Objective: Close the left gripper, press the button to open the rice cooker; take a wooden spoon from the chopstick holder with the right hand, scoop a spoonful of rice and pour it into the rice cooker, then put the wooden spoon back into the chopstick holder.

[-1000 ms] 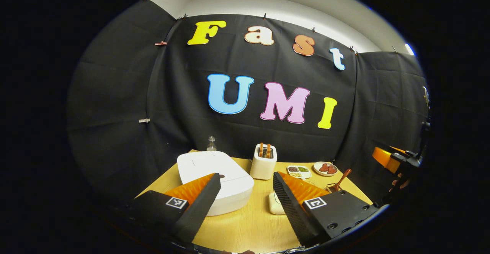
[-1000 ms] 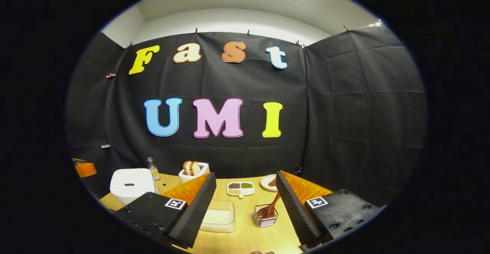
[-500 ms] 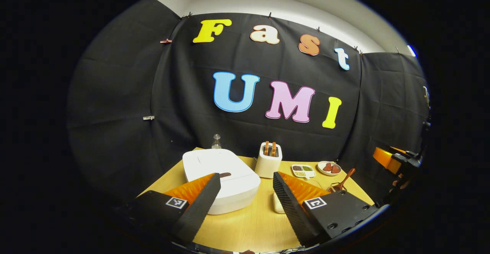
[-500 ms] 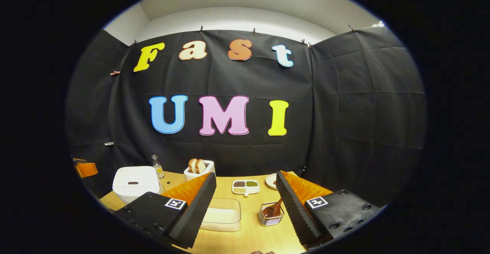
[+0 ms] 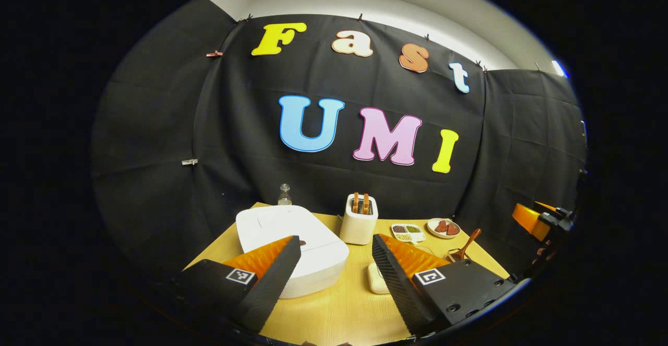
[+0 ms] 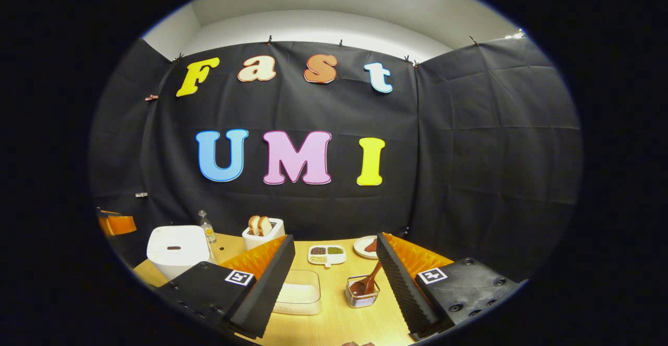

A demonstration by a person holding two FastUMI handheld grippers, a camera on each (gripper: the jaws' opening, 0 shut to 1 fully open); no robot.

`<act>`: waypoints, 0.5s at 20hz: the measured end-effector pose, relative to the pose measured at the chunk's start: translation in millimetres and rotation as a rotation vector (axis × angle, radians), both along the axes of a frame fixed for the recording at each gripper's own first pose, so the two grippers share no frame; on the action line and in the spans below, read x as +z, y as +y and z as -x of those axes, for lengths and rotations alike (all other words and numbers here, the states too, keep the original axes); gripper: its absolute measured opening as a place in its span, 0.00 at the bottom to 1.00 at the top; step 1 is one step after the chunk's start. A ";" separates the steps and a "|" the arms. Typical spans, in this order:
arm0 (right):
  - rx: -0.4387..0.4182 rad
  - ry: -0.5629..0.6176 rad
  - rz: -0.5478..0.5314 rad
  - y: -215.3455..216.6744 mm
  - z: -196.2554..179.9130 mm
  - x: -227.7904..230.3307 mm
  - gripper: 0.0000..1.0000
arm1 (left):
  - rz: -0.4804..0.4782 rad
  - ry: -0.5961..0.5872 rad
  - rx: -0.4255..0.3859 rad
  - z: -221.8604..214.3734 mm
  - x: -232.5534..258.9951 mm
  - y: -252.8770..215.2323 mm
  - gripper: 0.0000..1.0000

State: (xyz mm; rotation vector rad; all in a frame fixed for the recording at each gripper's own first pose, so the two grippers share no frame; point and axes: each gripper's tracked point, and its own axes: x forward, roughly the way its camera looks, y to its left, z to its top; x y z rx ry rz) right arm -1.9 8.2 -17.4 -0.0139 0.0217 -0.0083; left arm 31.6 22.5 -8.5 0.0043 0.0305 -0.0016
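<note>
- In the left gripper view, the rice cooker [image 5: 289, 247] sits a touch further left and lower than half a second ago, back near where it was a second ago; the left gripper [image 5: 334, 278] sways a little but gains no ground on it.
- Its fingers are spread wide, with nothing between them, as in both earlier pictures. The task wants them closed before the press, so that step is not yet done.
- The cooker's lid is down, and the dark button [image 5: 301, 242] shows just past the tip of the left-hand finger, untouched.
- In the right gripper view the scene drifts slightly left and back; the right gripper [image 6: 335, 281] hangs above the worktop [image 6: 339, 320] with fingers equally wide and empty.
- The wooden spoon [image 6: 368, 281] leans in the wire chopstick holder [image 6: 362, 295], just ahead of that gripper's right-hand finger, beside the clear box of rice [image 6: 297, 294].
- My judgement: the job is at its very start; both hands are only settling, and the left fingers must close next.
</note>
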 end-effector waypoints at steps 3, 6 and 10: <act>-0.014 0.018 -0.011 -11.4 -10.4 -9.1 0.98 | -0.030 0.003 0.012 -17.9 11.2 3.6 0.95; -0.022 0.042 -0.039 -20.6 -27.9 -17.1 0.98 | -0.030 0.031 0.018 -36.9 15.6 8.6 0.90; -0.021 0.055 -0.035 -37.1 -49.9 -23.9 0.98 | 0.004 0.084 0.047 -68.0 11.7 23.9 0.60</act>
